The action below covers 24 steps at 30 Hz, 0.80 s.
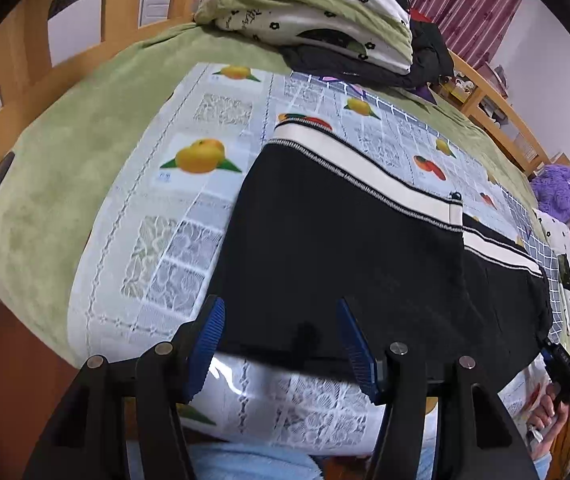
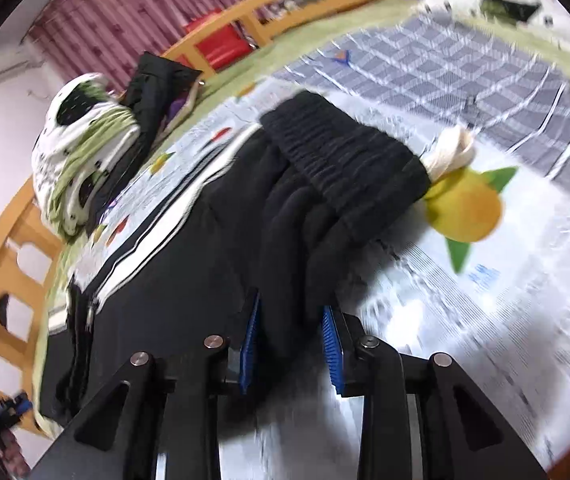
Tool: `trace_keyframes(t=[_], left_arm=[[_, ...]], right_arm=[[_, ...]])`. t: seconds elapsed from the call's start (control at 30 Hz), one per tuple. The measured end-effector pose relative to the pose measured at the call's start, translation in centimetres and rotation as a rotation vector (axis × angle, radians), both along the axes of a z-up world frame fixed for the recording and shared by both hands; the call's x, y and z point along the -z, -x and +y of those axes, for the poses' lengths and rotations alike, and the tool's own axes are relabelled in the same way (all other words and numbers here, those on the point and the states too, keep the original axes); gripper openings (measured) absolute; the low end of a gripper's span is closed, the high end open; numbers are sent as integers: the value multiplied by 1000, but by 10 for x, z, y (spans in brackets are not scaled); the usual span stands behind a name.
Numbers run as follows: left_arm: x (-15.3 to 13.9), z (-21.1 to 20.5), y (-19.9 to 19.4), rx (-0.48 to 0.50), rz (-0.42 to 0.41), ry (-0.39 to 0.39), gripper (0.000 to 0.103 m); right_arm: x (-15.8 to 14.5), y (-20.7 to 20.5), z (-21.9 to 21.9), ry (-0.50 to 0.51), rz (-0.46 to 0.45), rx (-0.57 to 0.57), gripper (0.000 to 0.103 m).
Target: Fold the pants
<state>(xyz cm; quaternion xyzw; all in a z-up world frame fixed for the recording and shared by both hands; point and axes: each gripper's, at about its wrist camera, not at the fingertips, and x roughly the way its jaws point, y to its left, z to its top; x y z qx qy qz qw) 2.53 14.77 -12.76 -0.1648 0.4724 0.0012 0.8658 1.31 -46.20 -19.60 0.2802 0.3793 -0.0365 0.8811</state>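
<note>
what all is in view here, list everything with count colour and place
black pants with cream side stripes: one, black, spread across the mat
fruit-print plastic mat: one, pale grey with oranges, under the pants
green bedspread: one, green, beneath the mat
folded flower-print quilt: one, white and green, far end of the bed
purple plush toy: one, purple, by the right rail
wooden bed rail: one, tan, around the bed
left gripper: black with blue pads, open, at the pants' near edge
right gripper: black with blue pads, pants fabric between its fingers
</note>
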Motion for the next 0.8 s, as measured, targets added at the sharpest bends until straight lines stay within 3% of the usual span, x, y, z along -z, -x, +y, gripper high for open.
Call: trace_keyframes(t=[0.27,0.6,0.8], left_arm=[[0,19,19,-13,-11,82,56],[16,45,30,-92,3,153,56],[21,49,31,-114,15,182,56]], right_arm=[[-20,44,38,124,16,-43,33],[-6,53,21,-124,40,66,34],[-2,54,20,-154,45,96,40]])
